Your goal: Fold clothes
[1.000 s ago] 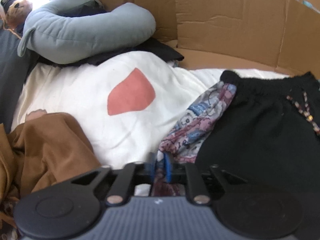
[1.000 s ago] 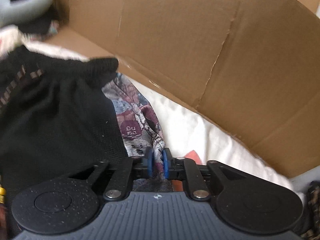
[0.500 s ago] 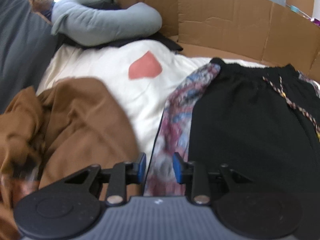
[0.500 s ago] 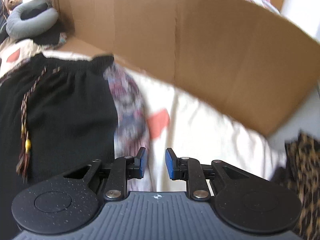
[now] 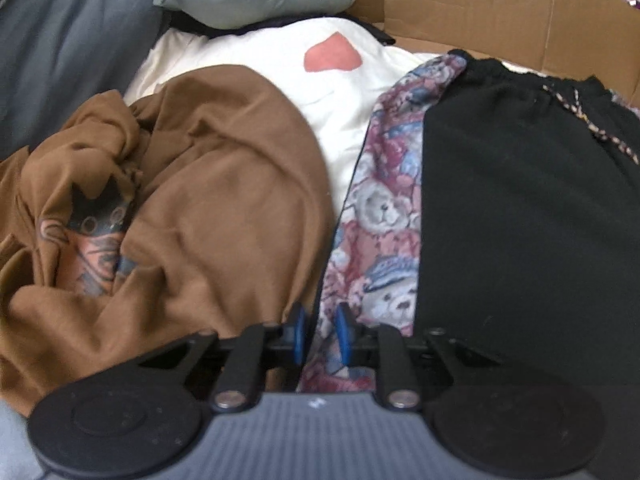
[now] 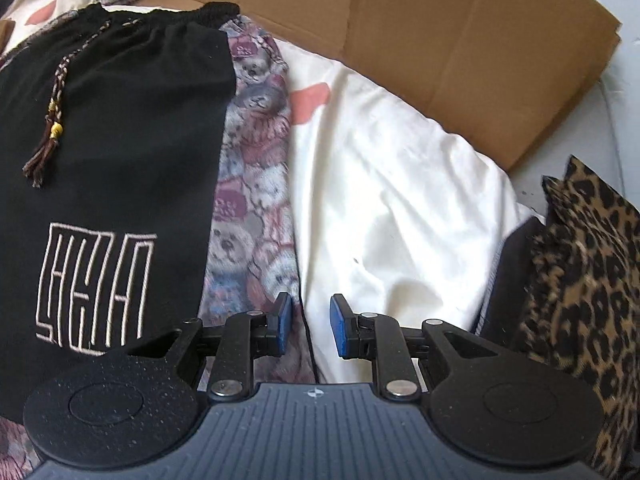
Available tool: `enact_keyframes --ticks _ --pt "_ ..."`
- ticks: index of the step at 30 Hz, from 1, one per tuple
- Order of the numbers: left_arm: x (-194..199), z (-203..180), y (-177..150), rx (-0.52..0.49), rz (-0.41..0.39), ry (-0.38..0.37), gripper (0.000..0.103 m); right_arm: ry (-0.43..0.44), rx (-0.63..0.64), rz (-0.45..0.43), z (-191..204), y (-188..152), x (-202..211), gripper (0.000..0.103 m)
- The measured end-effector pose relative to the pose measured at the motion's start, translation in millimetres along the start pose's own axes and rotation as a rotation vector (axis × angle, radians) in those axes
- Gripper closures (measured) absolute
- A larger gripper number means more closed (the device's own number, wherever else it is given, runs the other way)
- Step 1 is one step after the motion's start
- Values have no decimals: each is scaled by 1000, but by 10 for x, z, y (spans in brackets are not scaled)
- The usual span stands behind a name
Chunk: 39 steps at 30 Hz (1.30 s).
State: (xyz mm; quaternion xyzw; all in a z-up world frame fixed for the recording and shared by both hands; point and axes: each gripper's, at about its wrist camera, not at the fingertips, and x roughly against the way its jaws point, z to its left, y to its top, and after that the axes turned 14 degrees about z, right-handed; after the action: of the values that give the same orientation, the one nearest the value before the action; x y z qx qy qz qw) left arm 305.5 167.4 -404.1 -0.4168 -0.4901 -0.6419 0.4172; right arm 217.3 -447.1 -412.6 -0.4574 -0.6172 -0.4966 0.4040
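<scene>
Left gripper [image 5: 320,334]: released, blue pads parted and holding nothing, poised over the near end of the bear-print strip, just beside the brown cloth.
Right gripper [image 6: 307,326]: released too, pads parted and empty, straddling the line where the bear-print strip meets the white bedding.
Black garment [image 6: 120,128]: lies flat and smooth between the two grippers, to the right of the left one and to the left of the right one; pale maze-like emblem near, waistband and braided tassel cord far.
Long axis: runs away from both grippers, near end under the cameras, waistband toward the cardboard wall [image 6: 400,20].
Bear-print cloth [image 5: 384,216]: spread under the black garment, showing as a strip along each long side.
Nearer hand: neither clearly; each sits at its own long edge, so a lengthwise fold could be led from either side.
Stage, as a judgement: the flat lie fits a garment just spread or one already partly folded.
Brown cloth [image 5: 208,208]: bunched at the bed's left side.
Leopard-print cloth [image 6: 580,264]: at the bed's right edge.
</scene>
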Motion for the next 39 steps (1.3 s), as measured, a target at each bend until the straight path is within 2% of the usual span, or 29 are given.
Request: enact_keyframes --ticks 6,9,14,20,28,32,39 --pt "155 18 -61 36 -2 39 89 -20 -55 6 -11 -100 171 77" --pt "290 3 -126 59 -30 22 89 36 -86 -37 20 -154 358 77" --pt "394 -60 -268 67 -44 -15 88 99 -71 -46 209 -257 453 77" --pt "231 -8 -460 76 13 -12 89 140 -92 -19 356 -346 411 77" --pt "229 134 -702 86 50 26 93 116 -138 26 356 -475 335 77" --pt "373 256 -832 105 58 19 90 103 -191 46 272 -579 345 77" --pt "500 347 -995 62 77 1 62 155 -221 19 306 -704 536 77"
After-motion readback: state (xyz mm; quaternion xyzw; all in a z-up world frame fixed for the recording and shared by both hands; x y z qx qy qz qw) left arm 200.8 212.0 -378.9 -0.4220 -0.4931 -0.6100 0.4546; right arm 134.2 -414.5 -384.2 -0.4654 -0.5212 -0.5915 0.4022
